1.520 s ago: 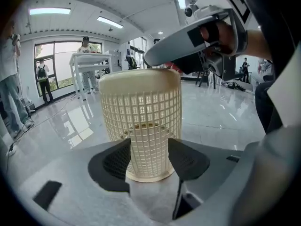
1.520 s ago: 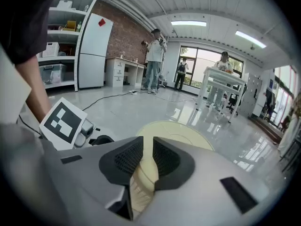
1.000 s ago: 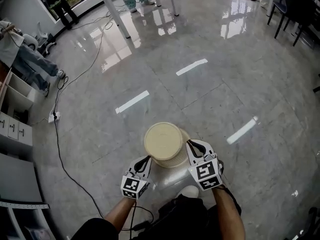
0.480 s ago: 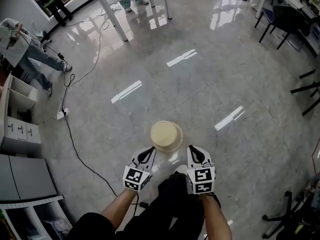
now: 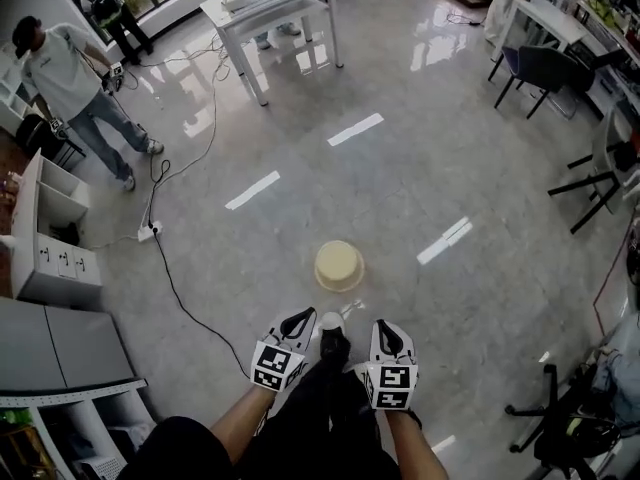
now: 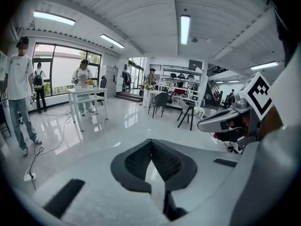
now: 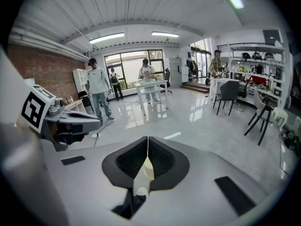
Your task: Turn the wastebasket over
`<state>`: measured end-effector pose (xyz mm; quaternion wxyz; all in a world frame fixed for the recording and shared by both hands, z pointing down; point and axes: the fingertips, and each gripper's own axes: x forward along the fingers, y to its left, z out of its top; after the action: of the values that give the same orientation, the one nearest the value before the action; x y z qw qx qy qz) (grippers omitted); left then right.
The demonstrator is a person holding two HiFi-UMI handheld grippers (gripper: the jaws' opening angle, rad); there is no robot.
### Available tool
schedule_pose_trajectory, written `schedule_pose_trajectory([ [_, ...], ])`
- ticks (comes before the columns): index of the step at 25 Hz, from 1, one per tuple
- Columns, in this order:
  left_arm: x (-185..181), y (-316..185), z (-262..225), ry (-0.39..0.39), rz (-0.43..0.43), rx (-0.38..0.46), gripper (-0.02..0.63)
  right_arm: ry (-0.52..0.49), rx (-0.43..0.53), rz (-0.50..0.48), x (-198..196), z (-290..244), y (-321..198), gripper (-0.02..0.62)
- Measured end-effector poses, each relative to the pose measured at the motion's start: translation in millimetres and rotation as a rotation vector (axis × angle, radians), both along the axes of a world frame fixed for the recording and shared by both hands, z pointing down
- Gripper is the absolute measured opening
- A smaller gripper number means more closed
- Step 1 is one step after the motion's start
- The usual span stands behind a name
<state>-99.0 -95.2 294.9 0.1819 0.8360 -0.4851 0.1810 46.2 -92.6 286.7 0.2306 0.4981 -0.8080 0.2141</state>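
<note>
Glossy grey floor [image 5: 420, 168] of a large, bright workshop fills the head view, seen from high above. Two forearms [image 5: 240, 426] reach forward from the bottom edge, side by side. Each ends in a white gripper angled forward and somewhat down. Left gripper [image 5: 296, 320] has its jaws closed tip to tip with nothing between them. Right gripper [image 5: 385, 336] is closed and empty too. Both hang in the air close to the person's body, well apart from the basket [image 5: 339, 265].

That basket, cream and round, stands on the floor ahead of the grippers, a flat pale face turned up. Its inside cannot be seen. A dark shoe [image 5: 333, 346] shows between the grippers.

A black cable [image 5: 170, 268] runs across the floor at left, near a white cabinet [image 5: 45, 238]. Beyond it stands a person [image 5: 75, 78]. A white table [image 5: 270, 3] stands far ahead, with dark chairs [image 5: 545, 68] at right.
</note>
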Motion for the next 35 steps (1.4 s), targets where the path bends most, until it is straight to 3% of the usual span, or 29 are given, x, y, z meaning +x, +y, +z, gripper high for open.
schedule_pose_trajectory([
  [5,-12.5,42.4,-45.1,0.007,0.065,0.027,0.008,-0.020,0.051,0.053,-22.6,-51.3,48.3,0.012],
  [12,-36.2,97.8,-82.5,0.022,0.147,0.079,0.008,-0.005,0.058,0.104,-72.4,-62.6,131.0,0.011],
  [17,-67.5,135.4,-104.9,0.040,0.132,0.128,0.008,-0.017,0.095,0.137,-103.3,-79.7,172.7,0.011],
  [23,-109.4,181.7,-108.3,0.075,0.095,0.126,0.008,0.006,0.121,0.122,-143.0,-94.6,207.1,0.009],
  [35,-145.3,246.0,-118.5,0.096,0.121,0.150,0.008,-0.006,0.131,0.096,-206.7,-102.5,265.8,0.009],
])
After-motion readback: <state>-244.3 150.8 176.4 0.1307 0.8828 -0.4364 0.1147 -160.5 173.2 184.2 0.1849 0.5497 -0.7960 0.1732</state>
